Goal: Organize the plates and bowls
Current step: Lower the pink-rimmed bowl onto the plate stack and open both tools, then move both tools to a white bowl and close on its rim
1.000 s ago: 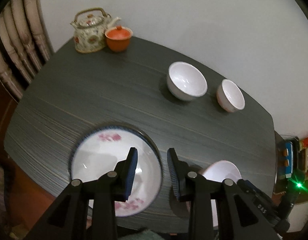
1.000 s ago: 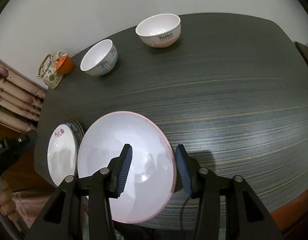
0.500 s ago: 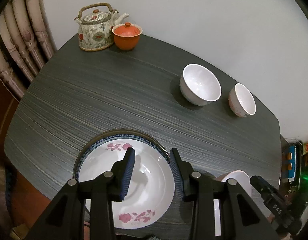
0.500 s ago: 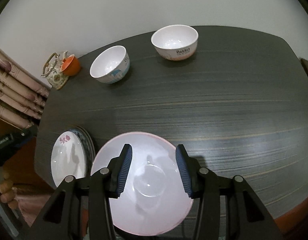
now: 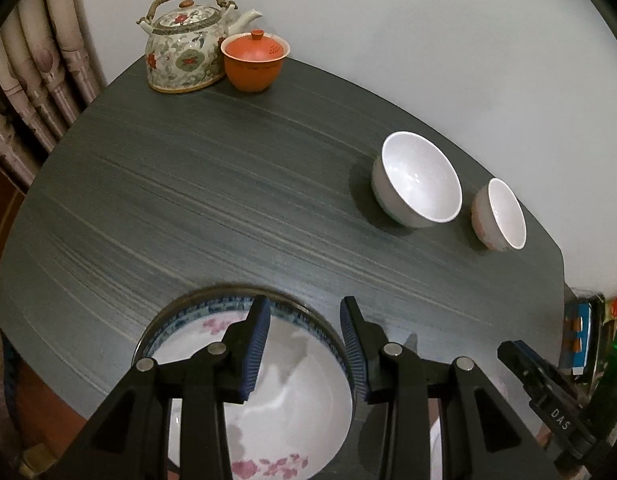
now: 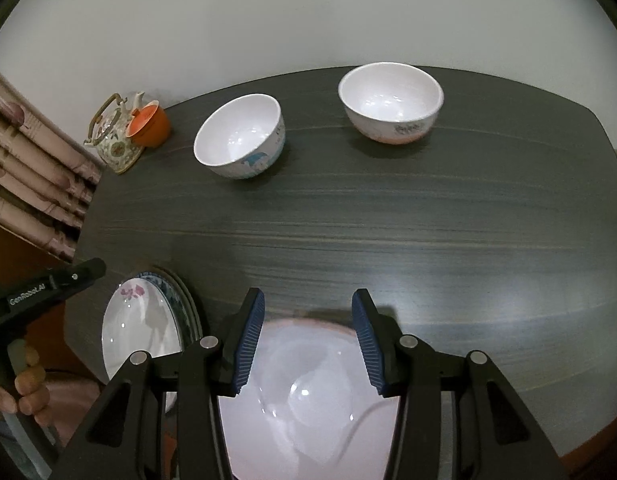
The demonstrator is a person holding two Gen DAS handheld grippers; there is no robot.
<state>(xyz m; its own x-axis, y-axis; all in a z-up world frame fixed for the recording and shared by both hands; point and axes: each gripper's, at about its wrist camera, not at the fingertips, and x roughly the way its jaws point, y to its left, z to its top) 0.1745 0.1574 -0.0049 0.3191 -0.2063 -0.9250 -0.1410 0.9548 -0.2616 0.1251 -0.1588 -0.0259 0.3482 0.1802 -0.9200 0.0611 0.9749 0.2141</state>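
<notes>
Tools both apart, empty: left tool (image 5: 304, 344) over flowered plate (image 5: 292, 408), right tool (image 6: 308, 340) over pink bowl (image 6: 308, 412); two bowls (image 6: 240, 136) far across tabletop (image 6: 388, 224)

A dark grey wood-grain table (image 5: 212, 200) fills both views. At its upper-left corner a floral teapot (image 5: 184, 46) stands touching an orange lidded cup (image 5: 254, 62). Toward the upper right sit two white bowls (image 6: 240, 136) (image 6: 390, 102), apart from each other. At the lower edge lie a stack of flowered plates (image 5: 300, 400) and, just beside it, a pink-rimmed plate (image 6: 308, 400).
</notes>
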